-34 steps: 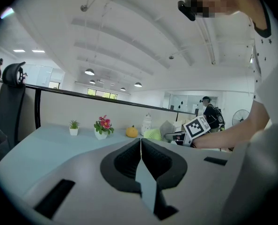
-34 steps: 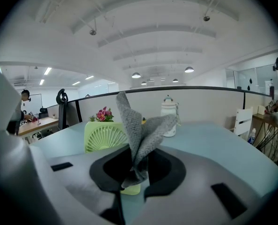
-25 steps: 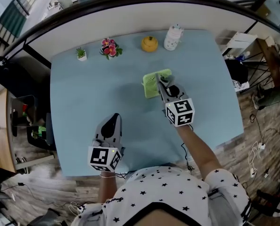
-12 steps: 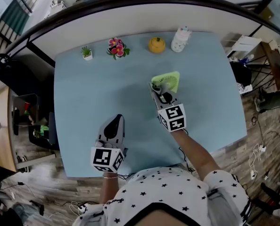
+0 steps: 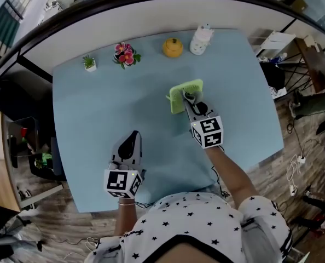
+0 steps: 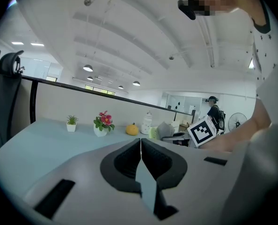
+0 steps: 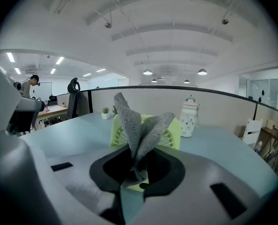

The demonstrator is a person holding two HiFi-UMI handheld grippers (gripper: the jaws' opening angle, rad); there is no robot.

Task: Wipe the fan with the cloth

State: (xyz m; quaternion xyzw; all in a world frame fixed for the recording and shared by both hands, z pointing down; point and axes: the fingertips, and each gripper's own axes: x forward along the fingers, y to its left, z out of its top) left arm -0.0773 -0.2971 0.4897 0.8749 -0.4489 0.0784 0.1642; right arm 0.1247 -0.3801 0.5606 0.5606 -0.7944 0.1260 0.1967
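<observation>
Cloth (image 7: 132, 125): grey, coarse knit, rough and matt.
Fan (image 7: 168, 135): pale green plastic, smooth, with a dull sheen on the slotted grille.
Right gripper (image 7: 138, 161) and left gripper (image 6: 140, 144): grey matt plastic shells, with a black matt lining inside the jaws.
Table (image 5: 97, 119): light blue top, smooth and matt out to its edges.
Jar (image 7: 189, 118) at the far edge: white, glossy, looks ceramic.
</observation>
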